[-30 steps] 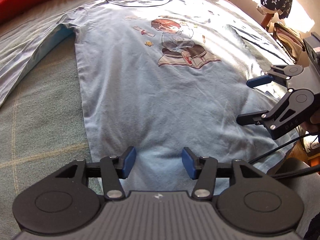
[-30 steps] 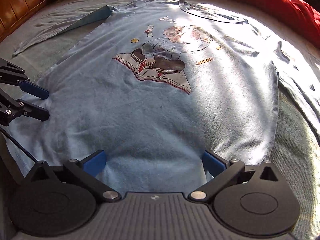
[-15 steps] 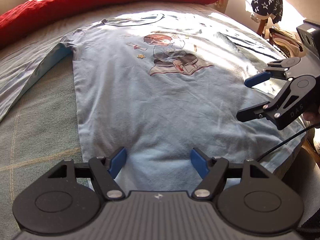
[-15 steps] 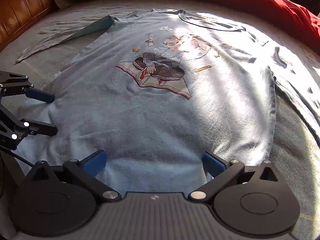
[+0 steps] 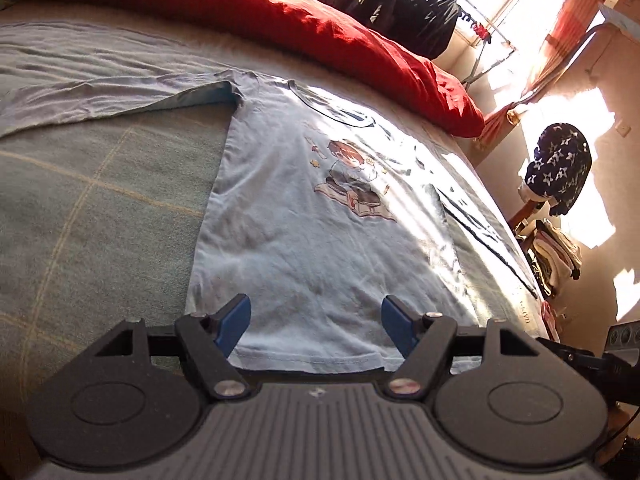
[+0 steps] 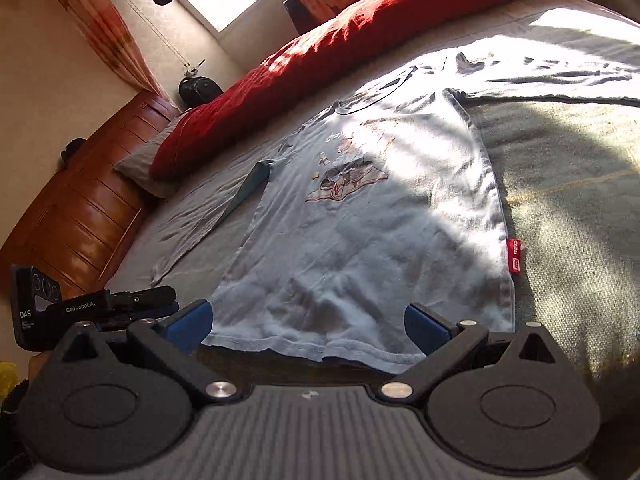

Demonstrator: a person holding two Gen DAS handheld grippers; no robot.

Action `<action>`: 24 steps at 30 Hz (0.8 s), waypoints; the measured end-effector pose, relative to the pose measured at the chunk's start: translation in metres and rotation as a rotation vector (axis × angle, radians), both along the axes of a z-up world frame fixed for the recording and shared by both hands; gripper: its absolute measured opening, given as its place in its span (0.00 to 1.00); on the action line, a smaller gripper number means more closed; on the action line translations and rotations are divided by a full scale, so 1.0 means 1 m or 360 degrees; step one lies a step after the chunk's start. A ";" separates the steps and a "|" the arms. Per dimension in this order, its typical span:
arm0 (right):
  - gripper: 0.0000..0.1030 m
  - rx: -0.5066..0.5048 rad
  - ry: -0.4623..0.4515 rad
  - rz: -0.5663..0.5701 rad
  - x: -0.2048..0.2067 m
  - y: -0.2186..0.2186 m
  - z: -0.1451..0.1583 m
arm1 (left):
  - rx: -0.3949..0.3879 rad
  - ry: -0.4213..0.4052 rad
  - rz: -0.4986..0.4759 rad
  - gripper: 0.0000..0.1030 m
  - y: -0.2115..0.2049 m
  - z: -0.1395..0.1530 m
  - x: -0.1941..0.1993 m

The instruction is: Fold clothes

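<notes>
shirt (image 5: 320, 240) flat on bed (image 5: 100, 208), print up, collar far, long axis near-to-far | left gripper (image 5: 316, 320) jaws just widened, wide apart, empty, over near hem left part | right gripper (image 6: 308, 326) wide apart, empty, near hem right part | both about equally near hem

Soft, creased cotton shirt (image 5: 304, 240) on a coarse woven blanket (image 5: 92, 216); glossy wooden headboard (image 6: 80, 216).

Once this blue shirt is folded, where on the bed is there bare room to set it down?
Bare bedspread lies beside the shirt, bordered by its side seam and the spread sleeve above. A similar patch lies past the other seam, beside the red tag. The far side is crowded: the red duvet runs along the collar.
</notes>
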State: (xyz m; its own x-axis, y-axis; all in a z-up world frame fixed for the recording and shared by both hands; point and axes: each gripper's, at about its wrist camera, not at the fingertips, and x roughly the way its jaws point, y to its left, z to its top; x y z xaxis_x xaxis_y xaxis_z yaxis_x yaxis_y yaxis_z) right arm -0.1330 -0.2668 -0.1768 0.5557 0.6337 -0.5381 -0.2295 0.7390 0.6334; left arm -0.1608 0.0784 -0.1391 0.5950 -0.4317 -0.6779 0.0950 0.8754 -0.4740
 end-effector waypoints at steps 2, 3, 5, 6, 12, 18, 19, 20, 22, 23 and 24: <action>1.00 0.0077 0.0053 0.0001 -0.010 0.002 -0.008 | 0.0070 -0.0020 0.0096 0.70 0.008 -0.007 -0.004; 1.00 0.0115 0.0079 0.0002 -0.014 0.002 -0.012 | 0.0111 -0.0034 0.0147 0.70 0.011 -0.011 -0.004; 1.00 0.0158 0.0107 -0.0006 -0.021 0.007 -0.018 | 0.0079 -0.0030 0.0201 0.70 0.023 -0.024 0.000; 1.00 0.0166 0.0110 -0.0013 -0.024 0.010 -0.019 | 0.0039 -0.0013 0.0209 0.70 0.029 -0.031 0.004; 1.00 0.0159 0.0136 -0.0002 -0.031 0.024 -0.025 | -0.0085 0.0068 0.0147 0.70 0.037 -0.068 0.027; 1.00 0.0070 0.0121 -0.0010 -0.029 0.018 -0.033 | -0.0258 0.0042 0.0085 0.79 0.037 -0.075 0.019; 1.00 0.0075 0.0125 -0.0011 -0.028 0.016 -0.035 | -0.0298 0.0057 0.0068 0.78 0.038 -0.077 0.016; 1.00 0.0081 0.0129 -0.0013 -0.027 0.015 -0.038 | -0.0333 0.0067 0.0051 0.78 0.038 -0.078 0.015; 1.00 0.0100 0.0133 -0.0015 -0.025 0.012 -0.043 | -0.0338 0.0053 0.0016 0.78 0.035 -0.079 0.016; 1.00 0.0115 0.0134 -0.0016 -0.024 0.012 -0.046 | -0.0326 0.0045 0.0010 0.78 0.033 -0.080 0.020; 1.00 0.0132 0.0136 -0.0009 -0.022 0.012 -0.047 | -0.0325 0.0041 0.0010 0.78 0.032 -0.081 0.025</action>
State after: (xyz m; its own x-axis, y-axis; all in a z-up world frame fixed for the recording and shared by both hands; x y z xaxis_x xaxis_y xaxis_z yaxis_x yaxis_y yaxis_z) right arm -0.1547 -0.2552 -0.2236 0.5136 0.6752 -0.5295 -0.1682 0.6844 0.7095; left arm -0.1354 0.1102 -0.2204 0.5815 -0.5582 -0.5919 0.0754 0.7613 -0.6439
